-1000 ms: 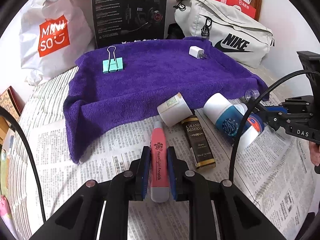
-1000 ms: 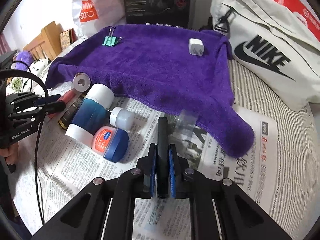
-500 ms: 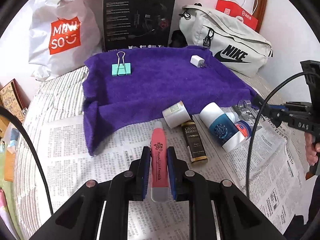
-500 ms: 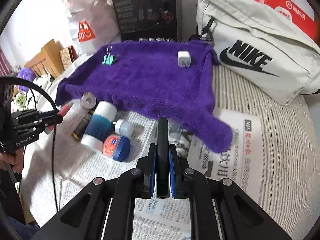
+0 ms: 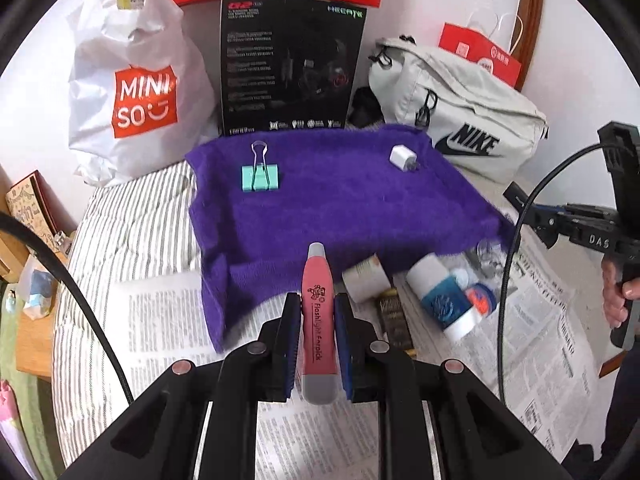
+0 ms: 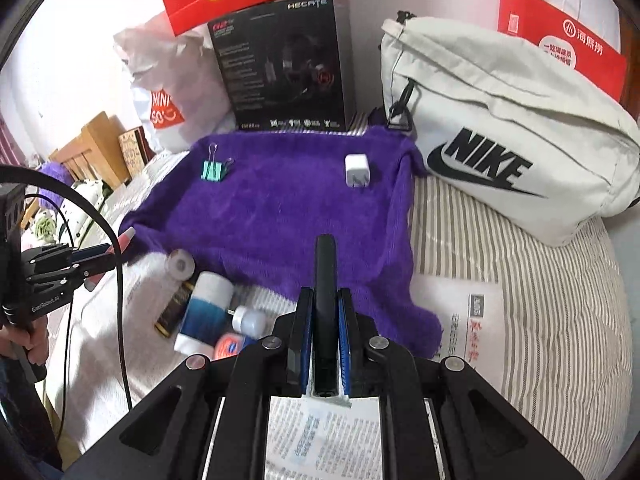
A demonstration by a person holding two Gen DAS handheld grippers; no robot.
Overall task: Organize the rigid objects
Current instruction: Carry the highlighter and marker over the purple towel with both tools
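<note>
Left gripper [image 5: 317, 332]: I hold it clamped on the pink earpick [image 5: 317, 322], long axis running along the fingers.
Right gripper [image 6: 325, 328]: I have it pinched on a slim black stick [image 6: 325, 280], also lengthwise.
Purple towel [image 5: 340, 208]: ahead of both tips and below them; green binder clip [image 5: 260, 176] and white charger [image 5: 401, 156] already lie on it.
Nearer hand: I cannot tell.

Both wrist views angled down, sharing the purple towel [image 5: 340, 208]

Appeared to be a home bedroom: striped bedsheet [image 6: 520, 280], wooden headboard [image 6: 96, 148], shopping bag [image 5: 132, 92], sling bag [image 6: 500, 128] against wall.
</note>
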